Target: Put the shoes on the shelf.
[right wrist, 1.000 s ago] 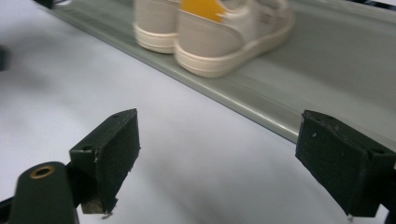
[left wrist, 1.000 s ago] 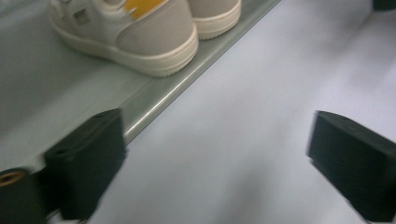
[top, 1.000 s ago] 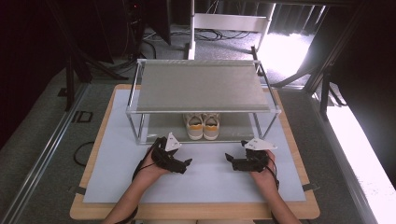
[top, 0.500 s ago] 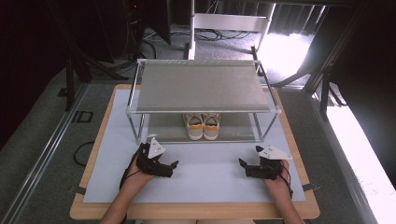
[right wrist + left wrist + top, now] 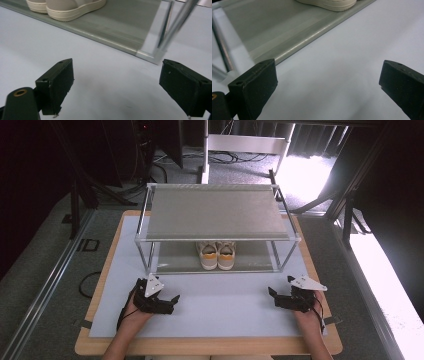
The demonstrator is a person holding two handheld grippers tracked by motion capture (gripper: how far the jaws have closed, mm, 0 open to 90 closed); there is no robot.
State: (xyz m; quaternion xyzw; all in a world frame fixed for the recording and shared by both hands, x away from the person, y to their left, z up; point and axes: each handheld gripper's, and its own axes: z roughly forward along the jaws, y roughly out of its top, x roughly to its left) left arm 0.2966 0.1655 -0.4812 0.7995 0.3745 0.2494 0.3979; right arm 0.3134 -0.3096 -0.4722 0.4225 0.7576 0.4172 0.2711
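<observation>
I've got both tools resting low on the white mat (image 5: 220, 312) that covers the wooden surface (image 5: 102, 290), w/ nothing gripped in either. Left tool (image 5: 171, 301) sits near the front-left of the mat, its jaws spread wide and pointing right and a bit toward the rack; in the left gripper view the two black pads stand far apart w/ bare mat between them. Right tool (image 5: 272, 294) sits near the front-right, well apart from the left one, jaws also spread wide and pointing left; the right gripper view shows the same wide gap over bare mat. The pair of cream shoes (image 5: 216, 255) stands side by side on the lower shelf of the metal rack (image 5: 215, 217), about mid-width, under the grey top shelf, toes toward me and orange-ish patches on the tongues, I think, though the high view is too small to be sure. Both tools are in front of the rack, clear of it and of the shoes. Left gripper view catches a cream sole (image 5: 329, 4) at the top edge on the grey shelf; right gripper view catches two soles (image 5: 67, 8) and a chrome rack leg (image 5: 172, 27) at upper right.
</observation>
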